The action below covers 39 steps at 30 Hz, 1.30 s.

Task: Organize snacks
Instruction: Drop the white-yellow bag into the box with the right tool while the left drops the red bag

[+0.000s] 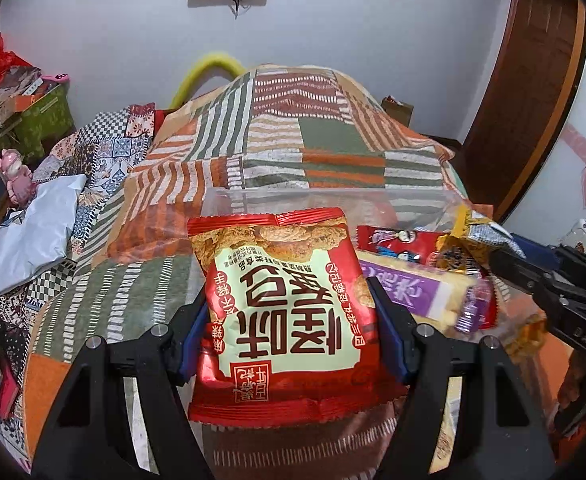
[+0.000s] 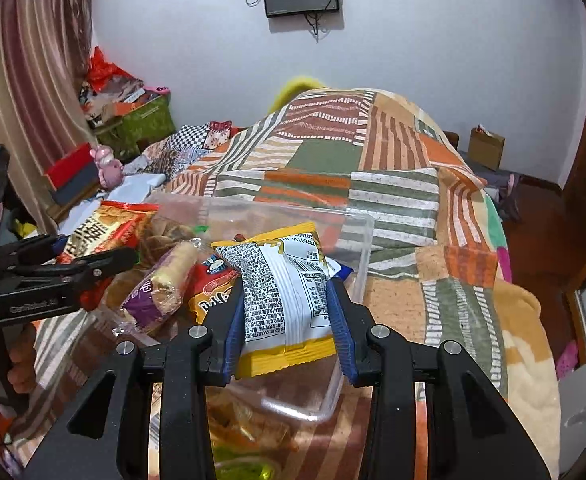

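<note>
Holding snack packets [image 2: 165, 280], a clear plastic bin [image 2: 357, 248].

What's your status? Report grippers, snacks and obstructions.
Left gripper shut on red snack bag. Right gripper shut on yellow snack packet. Both over clear bin. Nothing blocking.

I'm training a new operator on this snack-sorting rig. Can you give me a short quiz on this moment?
1. True or false: the left gripper is empty.
2. What does the right gripper hold?
3. Where does the purple-wrapped snack lie: A) in the clear plastic bin, B) on the floor?

Key:
1. False; it clamps the red snack bag.
2. The yellow-and-white snack packet.
3. A.
</note>
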{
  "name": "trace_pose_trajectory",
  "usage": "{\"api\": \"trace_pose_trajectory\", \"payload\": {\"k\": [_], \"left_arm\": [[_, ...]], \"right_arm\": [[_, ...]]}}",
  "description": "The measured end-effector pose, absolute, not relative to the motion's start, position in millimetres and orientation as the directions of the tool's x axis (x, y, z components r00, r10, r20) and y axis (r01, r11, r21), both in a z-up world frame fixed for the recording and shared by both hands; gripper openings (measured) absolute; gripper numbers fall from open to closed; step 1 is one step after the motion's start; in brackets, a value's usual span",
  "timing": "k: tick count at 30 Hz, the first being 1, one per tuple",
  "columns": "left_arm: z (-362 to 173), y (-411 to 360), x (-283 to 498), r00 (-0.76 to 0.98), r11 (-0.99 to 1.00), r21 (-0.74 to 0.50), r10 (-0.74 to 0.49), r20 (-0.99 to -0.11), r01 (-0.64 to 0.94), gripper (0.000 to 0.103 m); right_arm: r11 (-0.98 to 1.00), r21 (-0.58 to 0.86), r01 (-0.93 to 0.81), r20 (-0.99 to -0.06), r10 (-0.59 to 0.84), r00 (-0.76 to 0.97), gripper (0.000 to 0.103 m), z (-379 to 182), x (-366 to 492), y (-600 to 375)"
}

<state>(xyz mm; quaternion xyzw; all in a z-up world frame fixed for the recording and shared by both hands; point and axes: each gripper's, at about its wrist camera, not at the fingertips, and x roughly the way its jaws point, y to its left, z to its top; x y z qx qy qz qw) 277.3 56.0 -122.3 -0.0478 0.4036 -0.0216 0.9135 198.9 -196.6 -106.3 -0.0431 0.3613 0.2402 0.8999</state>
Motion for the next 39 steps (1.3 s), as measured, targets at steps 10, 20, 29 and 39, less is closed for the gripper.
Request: {"api": "trace_pose_trajectory", "payload": {"k": [10,20,29,39], "left_arm": [[-130,49,285,0.666,0.998,-0.065,-0.052,-0.744,0.004,0.070],[-111,43,261,0.674,0.996,-0.090,-0.086,-0.734,0.028,0.071],[-86,33,215,0.703,0.996,-0.081,-0.089,-0.705,0.045,0.082],[-108,-2,153,0.666,0.996,0.025,-0.041,-0.745,0.090,0.092]], "right_arm": [[0.860,0.104,-0.500,-0.713,0.415,0.566,0.038,-117,207,-180],[0.874,0.088,-0.479,-0.682,0.403,0.610,0.059,-97,189,-193],[0.869,0.076,-0.489,-0.634,0.421,0.649,0.066,-75,155,-208],[0.869,0.105,-0.484,-0.638,0.432,0.637,0.070,-86,110,-233]]}}
